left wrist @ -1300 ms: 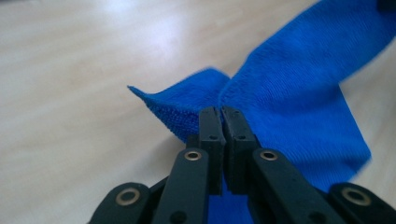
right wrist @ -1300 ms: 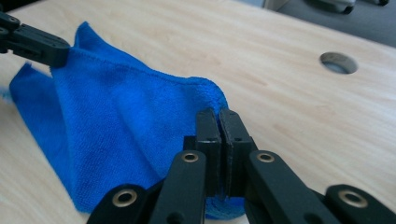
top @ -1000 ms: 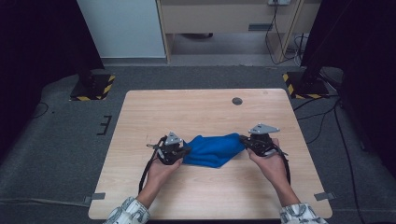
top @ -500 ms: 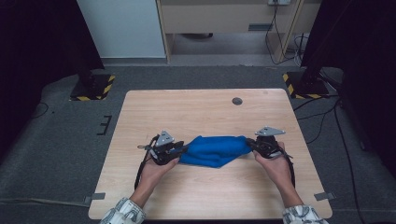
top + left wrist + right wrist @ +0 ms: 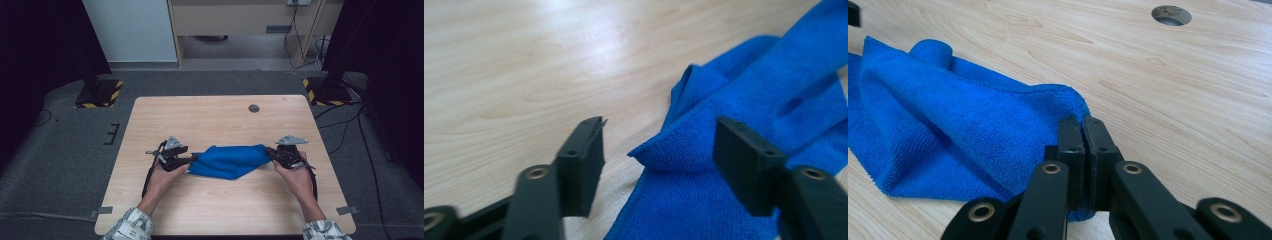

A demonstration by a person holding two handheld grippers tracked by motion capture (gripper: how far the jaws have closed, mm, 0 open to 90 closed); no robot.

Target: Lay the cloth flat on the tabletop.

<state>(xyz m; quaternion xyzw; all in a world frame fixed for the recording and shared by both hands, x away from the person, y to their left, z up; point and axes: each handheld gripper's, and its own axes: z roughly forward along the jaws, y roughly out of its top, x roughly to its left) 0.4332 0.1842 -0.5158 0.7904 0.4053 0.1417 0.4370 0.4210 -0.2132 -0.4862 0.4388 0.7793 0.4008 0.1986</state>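
Blue microfibre cloth (image 5: 229,161) laid bunched on wooden table (image 5: 210,120), between 2 grippers. Right gripper (image 5: 1082,131) clamped on cloth corner. Left gripper (image 5: 659,145) spread wide, corner fold framed, ungripped. Step judged: spreading or folding. Next: left jaws to be closed on fold.

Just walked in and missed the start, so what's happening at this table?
A person works a blue cloth on the wooden table with a hand-held gripper in each hand. The right hand-held gripper is clamped on one edge of the cloth. The left hand-held gripper is open, a folded corner lying between its jaws, not yet gripped.
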